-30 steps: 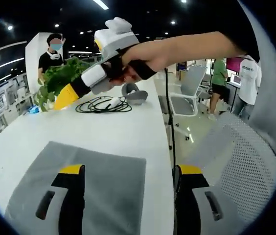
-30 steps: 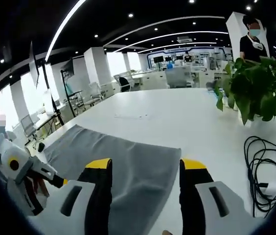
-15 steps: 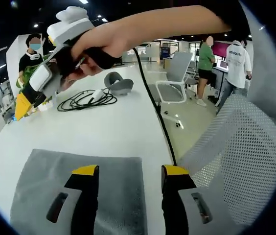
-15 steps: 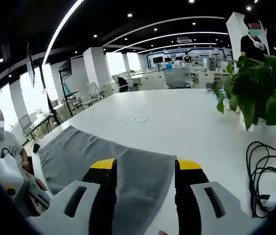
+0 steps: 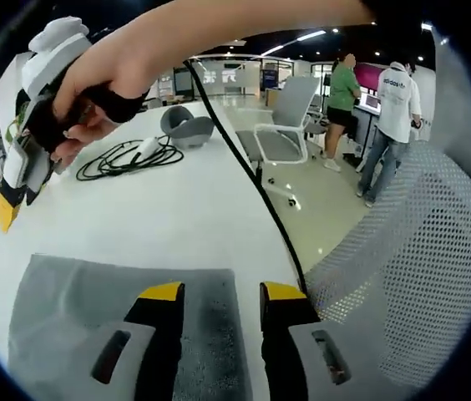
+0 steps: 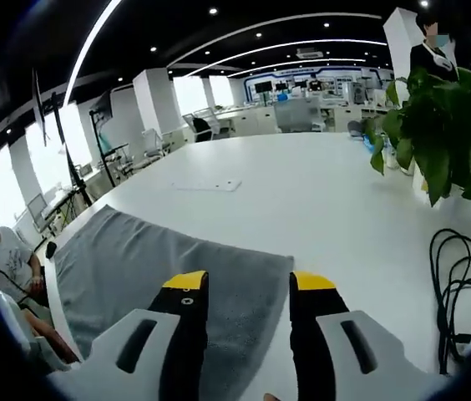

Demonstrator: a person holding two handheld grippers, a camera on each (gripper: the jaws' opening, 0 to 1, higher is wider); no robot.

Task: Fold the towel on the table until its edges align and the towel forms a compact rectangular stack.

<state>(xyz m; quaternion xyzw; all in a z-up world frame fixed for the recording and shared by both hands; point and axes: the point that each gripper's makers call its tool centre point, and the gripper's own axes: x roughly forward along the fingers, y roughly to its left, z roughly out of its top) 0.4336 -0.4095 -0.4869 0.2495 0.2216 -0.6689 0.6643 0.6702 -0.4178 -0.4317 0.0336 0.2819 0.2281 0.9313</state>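
The grey towel [image 5: 85, 288] lies flat on the white table [image 5: 169, 209], close to its near edge. My left gripper [image 5: 221, 294] is open, its yellow-tipped jaws set over the towel's right-hand corner, with cloth showing in the gap. In the right gripper view the towel [image 6: 127, 251] spreads to the left. My right gripper [image 6: 249, 282] is open there, straddling the towel's far corner. The right gripper [image 5: 8, 200] also hangs at the upper left of the left gripper view, held by a hand above the table.
A coiled black cable [image 5: 123, 157] and a grey rounded device [image 5: 187, 129] lie further along the table. A potted plant [image 6: 440, 125] stands beside the cable [image 6: 461, 292]. A mesh chair [image 5: 402, 276] is off the table's edge. People [image 5: 394, 109] stand beyond it.
The jaws of both grippers have drawn closer together around the towel's corners. In the left gripper view the right gripper has shifted left and lower.
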